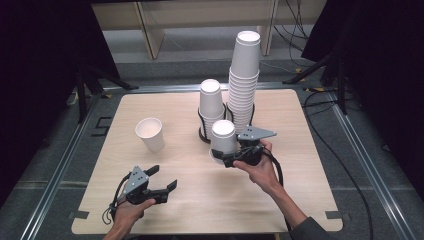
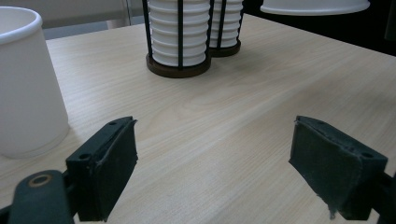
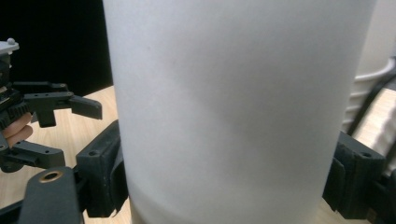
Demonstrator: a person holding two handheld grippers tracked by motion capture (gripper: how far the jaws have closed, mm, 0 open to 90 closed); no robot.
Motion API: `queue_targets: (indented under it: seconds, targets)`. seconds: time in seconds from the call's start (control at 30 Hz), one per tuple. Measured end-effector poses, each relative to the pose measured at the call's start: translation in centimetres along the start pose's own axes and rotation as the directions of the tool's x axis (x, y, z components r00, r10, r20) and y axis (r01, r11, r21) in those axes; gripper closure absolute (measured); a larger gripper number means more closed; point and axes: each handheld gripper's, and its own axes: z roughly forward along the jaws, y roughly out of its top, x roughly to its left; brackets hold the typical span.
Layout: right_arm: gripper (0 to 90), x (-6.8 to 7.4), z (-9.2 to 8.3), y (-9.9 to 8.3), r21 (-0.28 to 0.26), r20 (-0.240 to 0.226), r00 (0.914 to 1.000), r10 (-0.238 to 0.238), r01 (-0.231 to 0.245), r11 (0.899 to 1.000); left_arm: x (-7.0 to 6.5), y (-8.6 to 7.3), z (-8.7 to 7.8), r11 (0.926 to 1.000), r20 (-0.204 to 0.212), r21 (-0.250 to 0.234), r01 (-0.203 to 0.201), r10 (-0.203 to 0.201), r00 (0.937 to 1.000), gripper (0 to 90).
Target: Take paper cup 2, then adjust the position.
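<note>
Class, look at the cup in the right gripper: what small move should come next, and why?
Probably carry the held cup leftward and lower it onto bare table near the upright cup. The right gripper grips it upside down, just in front of the two racked stacks, while the left gripper waits open.

White paper cups, black wire holders, pale wood-grain table.

Soft, even overhead light on the table — dark surroundings, close cup blurred.
</note>
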Motion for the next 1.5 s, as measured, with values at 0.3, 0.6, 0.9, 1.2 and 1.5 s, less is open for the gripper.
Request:
queue_targets:
  seconds: [0.3,0.6,0.9,1.2,1.5]
  targets:
    - [17.6,1.0,0.4,-0.1,-0.006,-0.034,0.9994,0.007,-0.007,1.0,0.0,0.0,0.0,0.9999,0.001,-0.009,0.006,-0.006,1.0,14.3]
    - [17.6,2.9,1.4,-0.3,-0.001,-0.09,0.9959,-0.009,0.009,1.0,-0.4,0.3,0.3,0.9984,0.038,-0.053,0.017,-0.015,0.9992,14.3]
    - [17.6,4.3,2.8,-0.2,0.009,-0.132,0.9911,-0.019,0.02,1.0,-2.1,0.7,2.3,0.9933,0.147,-0.113,0.024,-0.007,0.9891,14.3]
    - [17.7,5.0,3.7,-0.5,0.015,-0.162,0.9864,-0.029,0.032,0.999,-2.6,1.1,2.6,0.9888,0.214,-0.142,0.045,-0.014,0.9767,14.2]
    - [18.1,5.7,4.6,-0.8,-0.006,-0.188,0.9811,-0.044,0.043,0.999,-2.7,1.2,2.7,0.988,0.233,-0.145,0.054,-0.019,0.9722,13.8]
